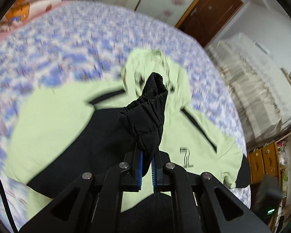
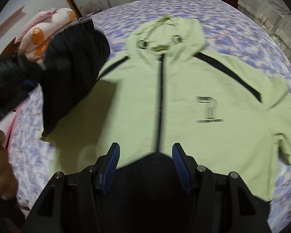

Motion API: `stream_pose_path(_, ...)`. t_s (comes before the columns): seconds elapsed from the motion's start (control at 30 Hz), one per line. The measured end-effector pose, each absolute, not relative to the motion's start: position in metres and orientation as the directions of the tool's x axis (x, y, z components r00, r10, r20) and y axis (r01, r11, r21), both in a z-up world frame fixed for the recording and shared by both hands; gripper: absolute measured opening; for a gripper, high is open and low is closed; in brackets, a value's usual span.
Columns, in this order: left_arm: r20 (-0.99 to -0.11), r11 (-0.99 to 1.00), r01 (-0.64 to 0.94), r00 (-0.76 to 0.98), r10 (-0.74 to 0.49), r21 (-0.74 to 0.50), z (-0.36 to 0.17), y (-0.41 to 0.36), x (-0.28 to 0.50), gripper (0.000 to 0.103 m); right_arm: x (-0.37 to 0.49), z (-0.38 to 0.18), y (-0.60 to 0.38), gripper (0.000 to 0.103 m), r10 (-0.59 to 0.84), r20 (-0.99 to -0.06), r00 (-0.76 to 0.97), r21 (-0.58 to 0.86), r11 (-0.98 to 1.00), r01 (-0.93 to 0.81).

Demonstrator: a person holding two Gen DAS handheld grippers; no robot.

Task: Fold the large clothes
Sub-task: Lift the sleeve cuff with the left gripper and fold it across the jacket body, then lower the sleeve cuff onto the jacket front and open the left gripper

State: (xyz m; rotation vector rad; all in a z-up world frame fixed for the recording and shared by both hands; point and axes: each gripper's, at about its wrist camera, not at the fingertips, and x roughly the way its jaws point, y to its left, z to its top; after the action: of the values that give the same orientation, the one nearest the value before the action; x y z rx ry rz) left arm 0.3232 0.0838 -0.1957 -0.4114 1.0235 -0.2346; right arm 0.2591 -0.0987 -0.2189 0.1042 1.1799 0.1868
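Note:
A light green hooded jacket [image 2: 184, 97] with black trim, a black front zipper and black sleeves lies front-up on the bed. It also shows in the left wrist view [image 1: 54, 120]. My left gripper [image 1: 147, 163] is shut on the black sleeve cuff [image 1: 149, 112] and holds it lifted above the jacket. In the right wrist view that black sleeve [image 2: 71, 66] hangs raised at the left, with the left gripper [image 2: 15, 73] behind it. My right gripper [image 2: 145, 167] is open and empty above the jacket's black hem [image 2: 151, 174].
The bed has a blue and white patterned cover [image 2: 242, 29]. Pink and orange pillows [image 2: 42, 31] lie at its far left corner. A brown door [image 1: 209, 13], a covered white unit [image 1: 252, 77] and yellow drawers [image 1: 263, 161] stand beside the bed.

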Motion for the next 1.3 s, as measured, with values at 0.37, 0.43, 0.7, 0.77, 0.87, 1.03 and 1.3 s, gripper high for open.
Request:
stream_pose_path(0.37, -0.904, 0.949, -0.046, 0.32, -0.283, -0.313, -0.256, 0.052, 0.326, 0.075, 0.264, -0.246, -0.158, 0.056, 0.193, -0.935, 0.298, 0.192, 0.981, -0.031)
stream_pose_path(0.43, -0.894, 0.95, -0.044, 0.354, -0.274, -0.309, -0.246, 0.054, 0.322, 0.086, 0.265, -0.247, -0.159, 0.056, 0.208, -0.933, 0.294, 0.211, 0.977, -0.024)
stream_pose_path(0.7, -0.911, 0.969, -0.103, 0.375, -0.17, -0.223, -0.211, 0.097, 0.299, 0.089, 0.272, -0.25, -0.142, 0.059, 0.34, -0.908, 0.247, 0.349, 0.937, -0.006)
stream_pose_path(0.77, -0.921, 0.973, -0.118, 0.362, -0.142, -0.196, -0.211, 0.111, 0.287, 0.089, 0.273, -0.253, -0.134, 0.061, 0.374, -0.9, 0.226, 0.384, 0.923, 0.003)
stream_pose_path(0.87, -0.941, 0.982, -0.131, 0.326, -0.085, -0.134, -0.216, 0.131, 0.265, 0.089, 0.274, -0.262, -0.124, 0.061, 0.415, -0.888, 0.198, 0.428, 0.903, 0.031)
stream_pose_path(1.03, -0.969, 0.979, -0.2, 0.247, 0.004, -0.047, -0.243, 0.165, 0.236, 0.089, 0.279, -0.281, -0.108, 0.061, 0.461, -0.874, 0.154, 0.478, 0.872, 0.105)
stream_pose_path(1.3, -0.993, 0.931, -0.362, 0.121, -0.012, -0.056, -0.293, 0.235, 0.22, 0.089, 0.294, -0.295, -0.092, 0.061, 0.49, -0.856, 0.163, 0.515, 0.83, 0.212)
